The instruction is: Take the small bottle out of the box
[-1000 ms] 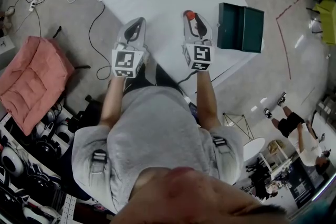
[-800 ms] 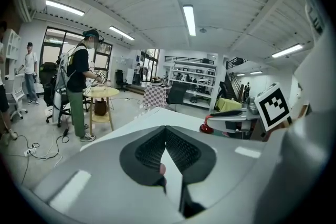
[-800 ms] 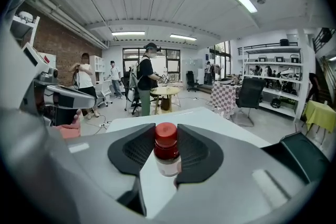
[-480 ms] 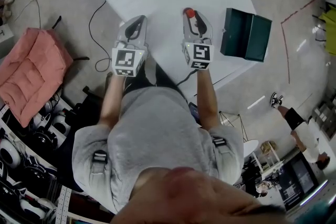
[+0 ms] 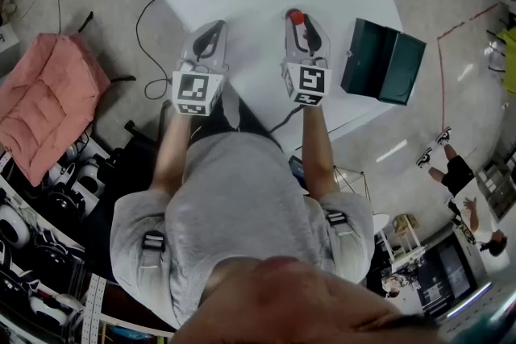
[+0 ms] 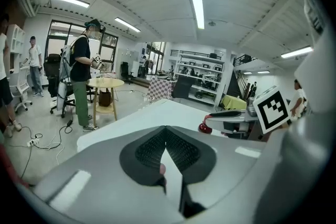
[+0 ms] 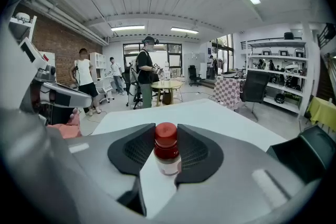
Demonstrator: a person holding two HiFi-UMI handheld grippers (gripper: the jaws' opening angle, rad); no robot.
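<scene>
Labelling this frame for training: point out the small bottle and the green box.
small bottle [image 7: 167,148]: right gripper view, red part below its cap.
green box [image 5: 402,64]: head view, its right-hand panel.

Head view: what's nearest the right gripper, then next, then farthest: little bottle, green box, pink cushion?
1. Little bottle: right between its jaws.
2. Green box: just off to the right.
3. Pink cushion: far off to the left.

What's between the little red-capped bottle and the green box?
Nothing. In the head view only a bare strip of the white table separates the small bottle from the green box.
</scene>
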